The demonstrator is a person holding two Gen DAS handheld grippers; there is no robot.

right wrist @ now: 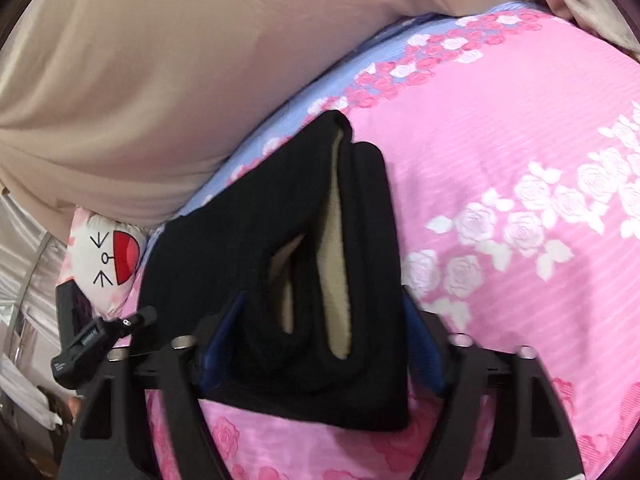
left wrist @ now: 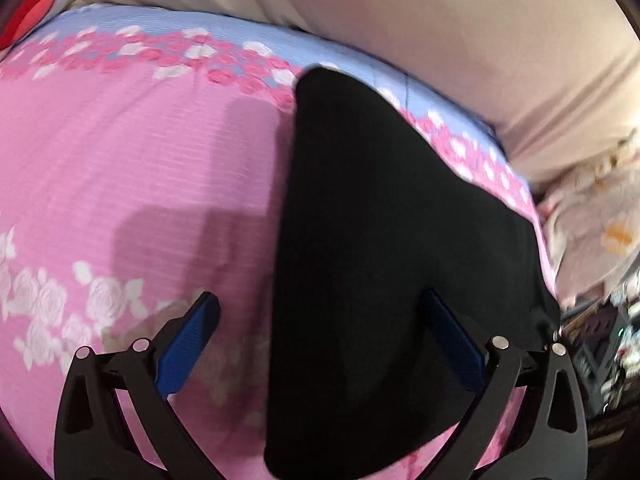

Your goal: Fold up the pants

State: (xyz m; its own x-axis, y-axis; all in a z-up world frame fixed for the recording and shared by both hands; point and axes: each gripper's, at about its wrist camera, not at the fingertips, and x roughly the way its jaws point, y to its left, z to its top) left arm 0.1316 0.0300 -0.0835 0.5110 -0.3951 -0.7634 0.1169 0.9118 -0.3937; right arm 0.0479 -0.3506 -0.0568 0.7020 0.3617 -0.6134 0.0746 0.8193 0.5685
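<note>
Pink floral bedsheet [left wrist: 140, 168] with a pale blue border covers the bed and fills most of both wrist views, with a wide beige padded headboard or cushion [right wrist: 140, 80] rising behind it. On the sheet lie the black fleece-lined pants [left wrist: 380, 240], already folded into a thick, compact bundle whose cream lining [right wrist: 334, 240] shows between the layers at the open end.

The bundle's long axis runs away from both cameras toward the blue border, so each hand-held gripper meets it end-on at the near edge. The right hand-held gripper [right wrist: 320, 340] is the closer one: the near end of the bundle sits between its blue pads, jaws about half apart; the pads flank the cloth closely, but whether they still press on it cannot be told. The left hand-held gripper [left wrist: 320, 336] stands wide open and holds nothing; its right finger overlaps the pants' near left side, while its left finger hangs over bare sheet.

Judging by the compact shape, the folding looks nearly done, with perhaps a final tuck or release left.
</note>
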